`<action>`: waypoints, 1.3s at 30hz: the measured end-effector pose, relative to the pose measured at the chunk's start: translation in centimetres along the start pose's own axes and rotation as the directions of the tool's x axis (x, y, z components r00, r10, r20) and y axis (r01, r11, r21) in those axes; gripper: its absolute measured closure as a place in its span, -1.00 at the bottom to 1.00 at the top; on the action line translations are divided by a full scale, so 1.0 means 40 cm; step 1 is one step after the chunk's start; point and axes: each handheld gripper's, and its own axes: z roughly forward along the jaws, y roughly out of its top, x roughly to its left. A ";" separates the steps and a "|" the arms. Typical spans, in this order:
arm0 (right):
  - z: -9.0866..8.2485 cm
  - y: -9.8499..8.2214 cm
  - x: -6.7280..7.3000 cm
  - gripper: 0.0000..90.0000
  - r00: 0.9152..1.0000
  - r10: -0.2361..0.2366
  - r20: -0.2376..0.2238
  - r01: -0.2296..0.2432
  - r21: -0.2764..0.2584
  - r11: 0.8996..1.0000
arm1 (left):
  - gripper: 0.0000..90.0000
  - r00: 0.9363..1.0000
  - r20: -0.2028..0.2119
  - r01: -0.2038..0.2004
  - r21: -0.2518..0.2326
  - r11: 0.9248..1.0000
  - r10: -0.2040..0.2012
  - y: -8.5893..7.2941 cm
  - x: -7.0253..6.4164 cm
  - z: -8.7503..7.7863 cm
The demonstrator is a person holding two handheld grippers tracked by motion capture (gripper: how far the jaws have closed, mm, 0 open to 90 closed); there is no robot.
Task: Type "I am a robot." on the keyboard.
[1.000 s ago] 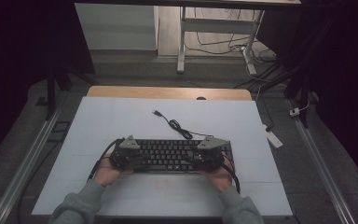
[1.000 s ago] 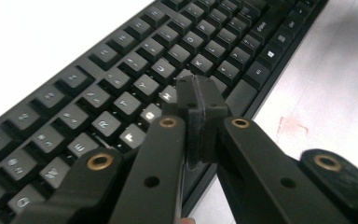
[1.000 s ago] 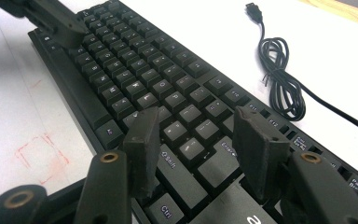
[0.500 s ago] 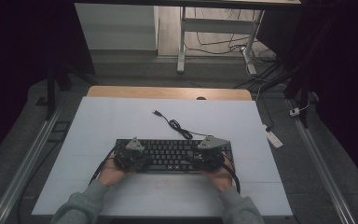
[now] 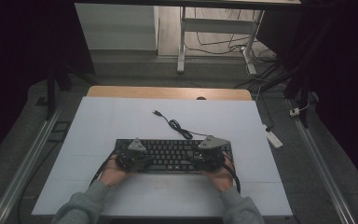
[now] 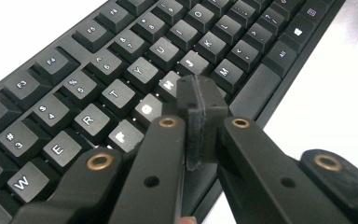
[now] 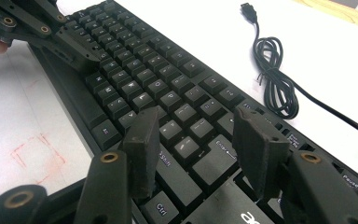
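Hovering over a black keyboard on the counter, left gripper jaws pressed together, right gripper jaws spread, coiled cable nearby.

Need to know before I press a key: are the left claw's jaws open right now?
No. In the left gripper view the left claw has its two pads pressed flat together with nothing between them, above the keyboard.

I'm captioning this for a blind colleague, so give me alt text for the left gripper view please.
The left gripper, its two black jaws shut pad against pad with nothing between them, hangs over the middle of a black keyboard, its tips near the H key. The keyboard lies slantwise on a white table.
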 end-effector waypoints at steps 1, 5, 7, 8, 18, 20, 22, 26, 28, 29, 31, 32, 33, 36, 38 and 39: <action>0.001 0.000 0.000 0.14 1.000 -0.001 0.000 0.001 0.001 1.000 | 0.98 1.000 -0.002 -0.003 0.010 1.000 0.003 -0.001 -0.001 0.003; 0.001 -0.001 0.000 0.14 1.000 -0.002 -0.002 0.002 0.000 1.000 | 0.98 1.000 -0.005 -0.010 0.004 1.000 0.010 0.000 -0.003 0.001; 0.001 0.000 0.000 0.14 1.000 -0.001 0.000 0.001 0.000 1.000 | 0.98 1.000 -0.004 -0.008 -0.025 1.000 0.007 0.002 -0.006 -0.010; 0.001 0.000 0.000 0.14 1.000 -0.002 0.000 0.002 0.000 1.000 | 0.98 1.000 -0.006 -0.009 -0.042 0.999 0.009 0.003 -0.005 -0.019; 0.001 -0.002 0.000 0.14 1.000 0.000 -0.003 0.000 0.001 1.000 | 0.16 0.997 -0.039 0.061 -0.139 0.988 -0.067 -0.005 0.029 -0.084; 0.002 -0.001 0.001 0.14 1.000 0.000 -0.004 0.000 0.001 1.000 | -0.01 0.996 -0.053 0.070 -0.143 0.987 -0.078 -0.008 0.033 -0.090; 0.002 -0.002 0.001 0.14 1.000 -0.001 -0.005 0.001 0.000 1.000 | -0.12 0.995 -0.059 0.075 -0.143 0.987 -0.084 -0.011 0.038 -0.093; 0.003 -0.002 0.001 0.14 1.000 -0.002 -0.003 0.002 0.001 1.000 | -0.25 0.994 -0.066 0.081 -0.135 0.987 -0.091 -0.013 0.044 -0.097; 0.003 -0.002 0.001 0.14 1.000 -0.002 -0.003 0.002 0.000 1.000 | -0.29 0.993 -0.067 0.084 -0.135 0.987 -0.094 -0.014 0.046 -0.099; 0.003 -0.002 0.001 0.14 1.000 -0.001 -0.003 0.001 0.000 1.000 | -0.32 0.993 -0.067 0.089 -0.136 0.987 -0.099 -0.014 0.046 -0.100; 0.004 -0.002 0.003 0.14 1.000 -0.001 -0.003 0.001 0.000 1.000 | -0.34 0.993 -0.066 0.091 -0.138 0.986 -0.101 -0.014 0.050 -0.103; 0.005 -0.002 0.003 0.14 1.000 -0.002 -0.003 0.002 0.001 1.000 | -0.35 0.992 -0.064 0.096 -0.142 0.985 -0.106 -0.015 0.051 -0.104; 0.005 -0.002 0.003 0.14 1.000 -0.003 -0.003 0.003 0.000 1.000 | -0.36 0.992 -0.065 0.099 -0.142 0.985 -0.109 -0.015 0.052 -0.104; 0.006 -0.002 0.003 0.14 1.000 -0.003 -0.003 0.003 0.000 1.000 | -0.38 0.991 -0.067 0.104 -0.143 0.984 -0.114 -0.015 0.054 -0.106; 0.005 -0.002 0.003 0.14 1.000 -0.004 -0.002 0.004 0.001 1.000 | -0.39 0.991 -0.066 0.107 -0.145 0.984 -0.117 -0.015 0.054 -0.106; 0.005 -0.002 0.003 0.14 1.000 -0.003 -0.002 0.003 0.000 1.000 | -0.39 0.991 -0.066 0.107 -0.145 0.984 -0.117 -0.015 0.054 -0.106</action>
